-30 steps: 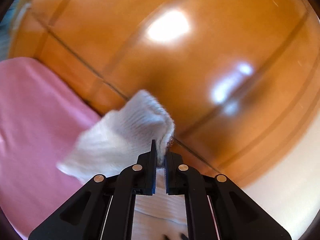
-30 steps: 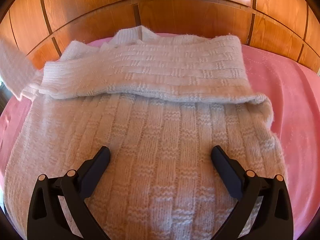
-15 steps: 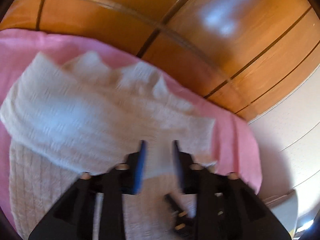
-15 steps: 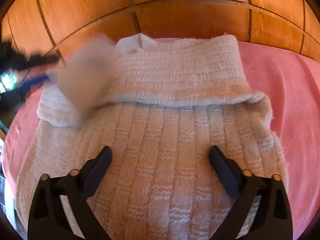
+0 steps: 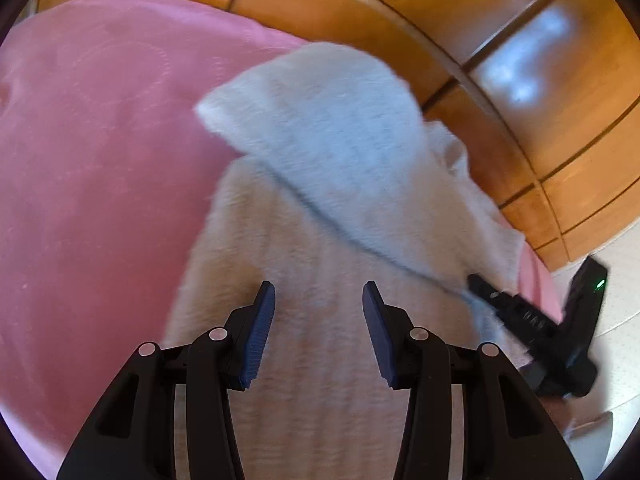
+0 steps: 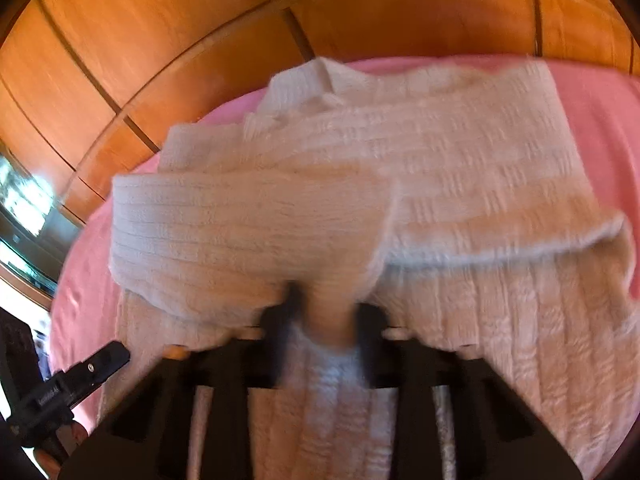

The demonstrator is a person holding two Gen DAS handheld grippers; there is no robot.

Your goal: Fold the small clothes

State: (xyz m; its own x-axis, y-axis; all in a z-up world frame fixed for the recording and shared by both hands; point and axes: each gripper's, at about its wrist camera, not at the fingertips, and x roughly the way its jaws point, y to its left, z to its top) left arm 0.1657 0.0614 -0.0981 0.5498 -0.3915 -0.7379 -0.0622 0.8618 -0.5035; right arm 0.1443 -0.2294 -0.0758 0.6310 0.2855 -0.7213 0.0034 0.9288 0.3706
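A cream knitted sweater [image 6: 460, 320] lies on a pink bedcover [image 5: 100, 160] beside a wooden wall [image 6: 200, 40]. The right gripper [image 6: 324, 320] has just closed, pinching a fold of the sweater. The left gripper [image 5: 319, 312] has just been opening and stands spread, nothing between its jaws.
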